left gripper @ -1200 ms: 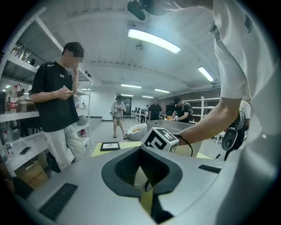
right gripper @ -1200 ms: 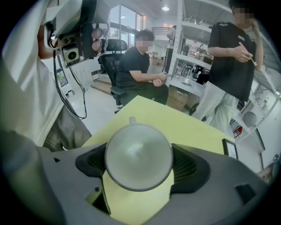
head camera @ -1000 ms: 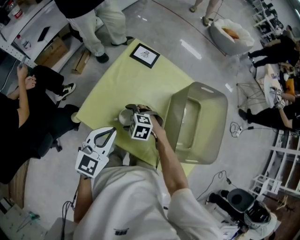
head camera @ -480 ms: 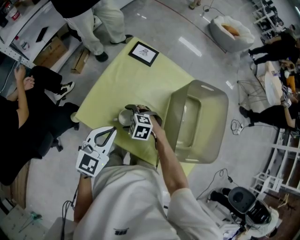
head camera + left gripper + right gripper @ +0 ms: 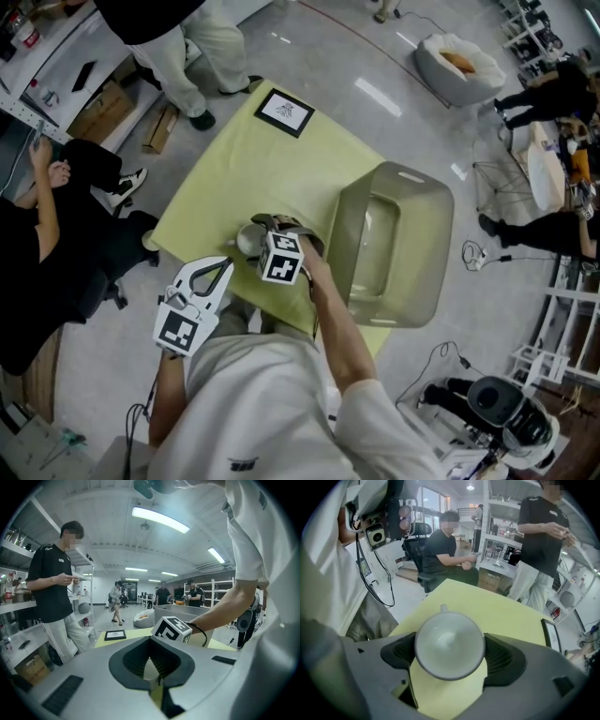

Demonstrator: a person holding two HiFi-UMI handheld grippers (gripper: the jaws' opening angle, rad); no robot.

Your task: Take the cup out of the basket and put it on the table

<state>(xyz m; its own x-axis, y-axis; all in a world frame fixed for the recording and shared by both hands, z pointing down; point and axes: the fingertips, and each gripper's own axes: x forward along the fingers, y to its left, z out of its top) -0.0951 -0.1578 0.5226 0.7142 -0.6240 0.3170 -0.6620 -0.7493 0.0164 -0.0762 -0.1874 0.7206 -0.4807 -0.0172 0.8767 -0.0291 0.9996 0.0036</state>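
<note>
Placing looks like the step in hand: the right gripper (image 5: 451, 656) has its jaws clamped on either side of the white cup (image 5: 449, 644), which is out of the basket (image 5: 427, 272) and over the yellow table (image 5: 244, 169). In the head view the basket sits at the cup's 3 o'clock. Whether the cup's base touches the tabletop I cannot tell. The next move probably calls for settling it flat, then parting the jaws. The left gripper (image 5: 152, 667), at the cup's 7 o'clock, has its jaws together on nothing. A framed card (image 5: 286, 110) at 12 o'clock carries print too small to read.
</note>
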